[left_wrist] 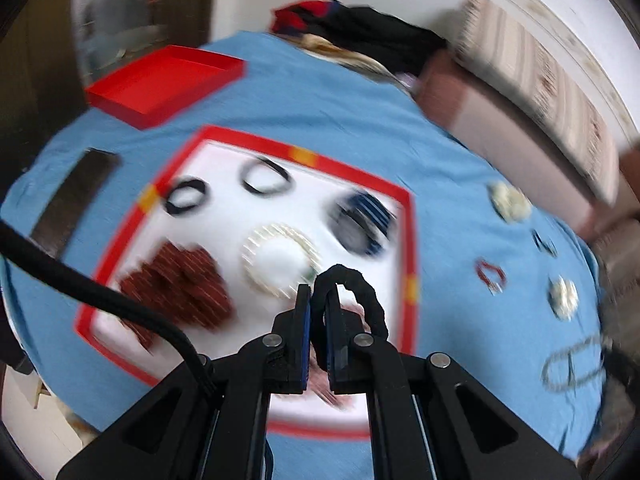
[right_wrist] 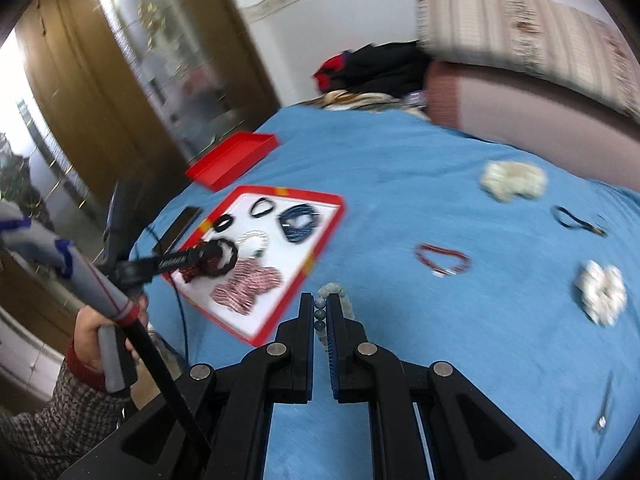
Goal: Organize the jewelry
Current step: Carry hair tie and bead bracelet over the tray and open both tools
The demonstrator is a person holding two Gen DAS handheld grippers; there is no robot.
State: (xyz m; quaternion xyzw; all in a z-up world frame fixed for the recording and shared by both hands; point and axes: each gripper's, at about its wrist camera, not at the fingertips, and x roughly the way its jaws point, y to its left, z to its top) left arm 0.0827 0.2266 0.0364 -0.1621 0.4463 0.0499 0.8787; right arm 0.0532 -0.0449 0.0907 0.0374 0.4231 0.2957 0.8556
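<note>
My left gripper (left_wrist: 319, 294) is shut on a black fabric hair band (left_wrist: 360, 292) and holds it above the red-rimmed white tray (left_wrist: 352, 170). The tray holds black rings (left_wrist: 264, 176), a dark blue bracelet (left_wrist: 362, 220), a white bead bracelet (left_wrist: 280, 260) and a dark red scrunchie (left_wrist: 180, 284). My right gripper (right_wrist: 320, 304) is shut on a pale grey-green bead bracelet (right_wrist: 344, 300) above the blue cloth, right of the tray (right_wrist: 320, 236). The left gripper (right_wrist: 216, 258) shows in the right wrist view over the tray.
A red box lid (right_wrist: 232, 160) lies behind the tray. On the blue cloth to the right lie two white scrunchies (right_wrist: 512, 180), a red bracelet (right_wrist: 442, 260), a black band (right_wrist: 576, 220) and a metal clip (right_wrist: 604, 408). A phone (right_wrist: 180, 228) lies left of the tray.
</note>
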